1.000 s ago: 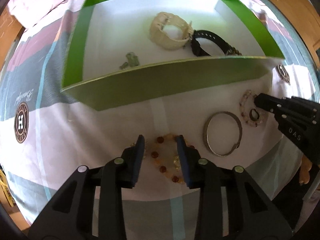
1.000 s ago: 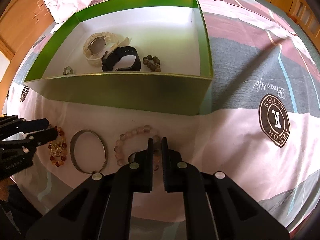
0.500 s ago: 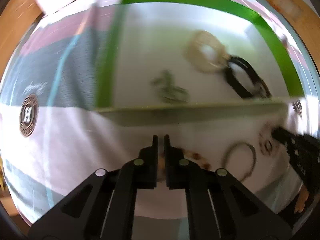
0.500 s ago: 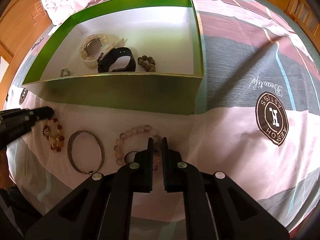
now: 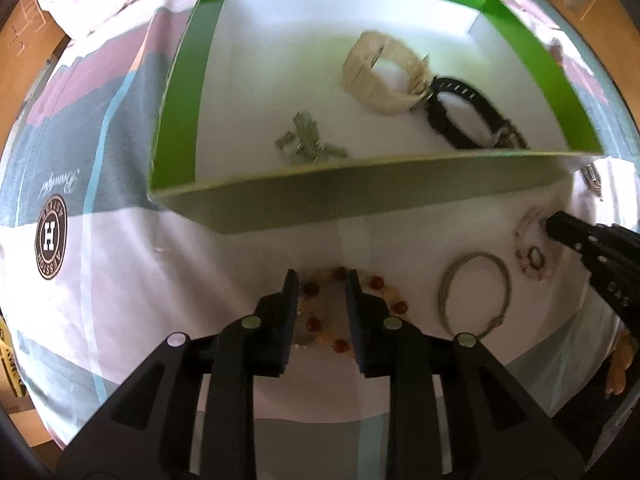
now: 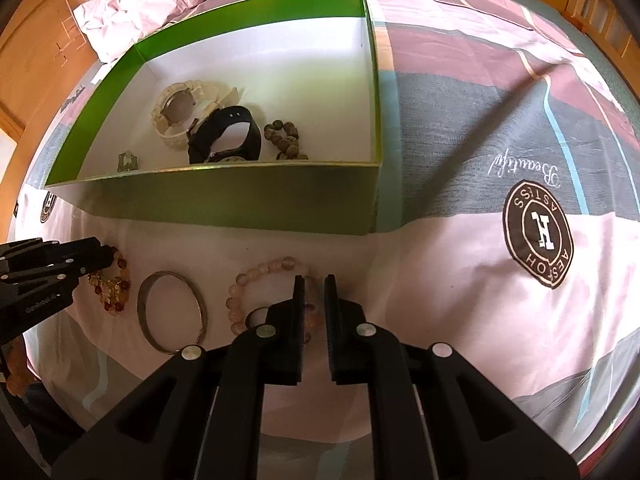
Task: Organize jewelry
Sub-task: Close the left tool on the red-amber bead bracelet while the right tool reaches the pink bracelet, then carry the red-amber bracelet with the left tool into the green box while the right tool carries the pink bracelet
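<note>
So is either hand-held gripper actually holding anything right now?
No. The left is open over the amber bracelet; the right straddles the pink bracelet, not clamped.

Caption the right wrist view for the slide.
Right gripper straddling a pink bead bracelet beside a green box of watches.

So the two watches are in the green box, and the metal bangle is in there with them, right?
Not quite. The white watch and black watch do lie in the green box, but the metal bangle is outside it, on the bedsheet in front of the box. The right wrist view shows this clearly.
</note>
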Motion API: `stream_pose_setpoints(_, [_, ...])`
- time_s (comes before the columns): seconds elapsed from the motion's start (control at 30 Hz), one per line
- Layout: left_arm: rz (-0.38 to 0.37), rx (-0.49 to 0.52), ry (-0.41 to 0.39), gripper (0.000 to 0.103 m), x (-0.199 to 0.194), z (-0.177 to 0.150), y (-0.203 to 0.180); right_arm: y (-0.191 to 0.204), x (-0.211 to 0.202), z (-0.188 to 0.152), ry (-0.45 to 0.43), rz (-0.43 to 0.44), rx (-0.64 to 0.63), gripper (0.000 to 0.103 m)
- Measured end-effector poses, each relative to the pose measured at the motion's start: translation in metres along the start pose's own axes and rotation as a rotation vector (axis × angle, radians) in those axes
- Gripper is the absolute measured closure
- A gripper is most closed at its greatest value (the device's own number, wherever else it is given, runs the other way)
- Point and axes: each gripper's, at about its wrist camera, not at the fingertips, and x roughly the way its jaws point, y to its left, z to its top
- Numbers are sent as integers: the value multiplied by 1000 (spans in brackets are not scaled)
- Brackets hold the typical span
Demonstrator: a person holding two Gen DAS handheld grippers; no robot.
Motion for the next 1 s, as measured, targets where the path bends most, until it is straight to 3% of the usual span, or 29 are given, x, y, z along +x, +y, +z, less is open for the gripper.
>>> stream_pose_setpoints(0.37, [15,8,-6,77,11,-1,-11,18,8,-1,-10,-67,-80,86])
stream_pose_setpoints(0.43, [12,-2,-11,87,12,-1,-14,21,7,-1,-14,-62,-91,91])
stream_pose_setpoints(0.47, [7,-8,-13,95,11,0,-14,23,4,-2,-24,-53,-94,95])
stream_pose_setpoints(0.57, [-30,-30,-42,95,-12,-6,-1,33,-12,-1,-90,11,-106,96])
stream_pose_setpoints(0.8, [-154,2,-170,95,-65,-15,-14,47,-65,0,-275,171,-127,96])
stream_pose_setpoints(1.0, [-180,39,-202,95,-78,-19,-18,51,-68,-3,-279,179,-140,96])
